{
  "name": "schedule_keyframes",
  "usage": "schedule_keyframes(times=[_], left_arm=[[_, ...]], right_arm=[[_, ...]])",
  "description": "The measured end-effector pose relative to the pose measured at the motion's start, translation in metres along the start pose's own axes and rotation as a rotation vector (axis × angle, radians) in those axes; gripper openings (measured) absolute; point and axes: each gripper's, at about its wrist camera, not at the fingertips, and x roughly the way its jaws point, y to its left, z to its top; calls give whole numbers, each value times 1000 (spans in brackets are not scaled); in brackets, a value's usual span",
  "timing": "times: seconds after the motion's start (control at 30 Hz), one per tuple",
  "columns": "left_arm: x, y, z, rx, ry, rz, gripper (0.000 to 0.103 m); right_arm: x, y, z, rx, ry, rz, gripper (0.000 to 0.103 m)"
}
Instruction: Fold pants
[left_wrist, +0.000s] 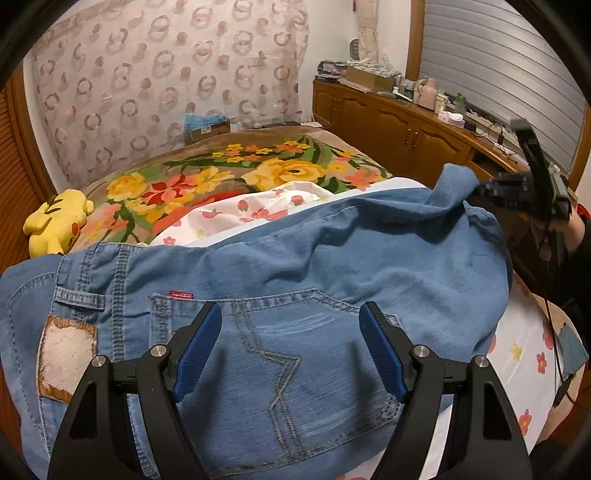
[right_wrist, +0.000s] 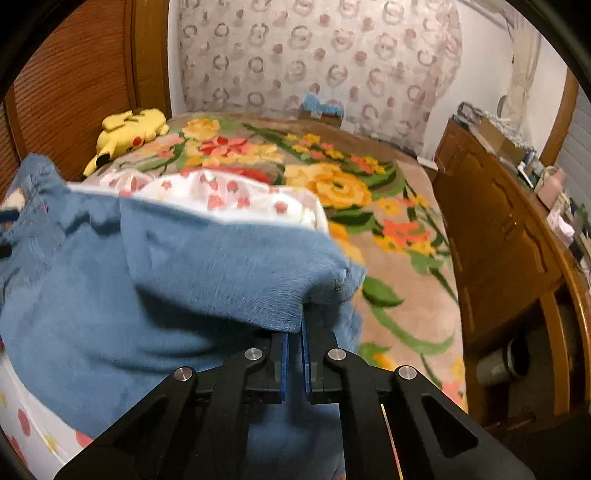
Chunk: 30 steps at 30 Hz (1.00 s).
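Blue denim pants (left_wrist: 295, 258) lie spread on the bed, seat side up, with a back pocket and a tan patch showing. My left gripper (left_wrist: 291, 332) hovers open just above the back pocket, its blue pads wide apart and nothing between them. My right gripper (left_wrist: 480, 188) is at the far right end of the pants, where it pinches a raised edge of the cloth. In the right wrist view the right gripper (right_wrist: 294, 325) is shut on a fold of the pants (right_wrist: 166, 277), which drapes over its fingertips and hides them.
A floral blanket (left_wrist: 221, 177) and a white flowered sheet (left_wrist: 258, 206) cover the bed. A yellow plush toy (left_wrist: 55, 221) lies at the left by the wooden headboard. A wooden cabinet (left_wrist: 399, 125) with clutter on top runs along the right. A cardboard box (left_wrist: 207, 127) sits beyond the bed.
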Motion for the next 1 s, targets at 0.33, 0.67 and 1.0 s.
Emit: schedule_keyframes(times=[0.33,0.67,1.0], left_arm=[[-2,4,-2,-13,0,10,78],[-1,-1,-6,-14,8,-23,78],[-6,-35,-11,18,3,-90,78]], right_arm=[[12,-16,23,104,-6,-71,5],[-22,-38,-22,185,-13,71,35],[-51,-63,-75,247,36,95,41]])
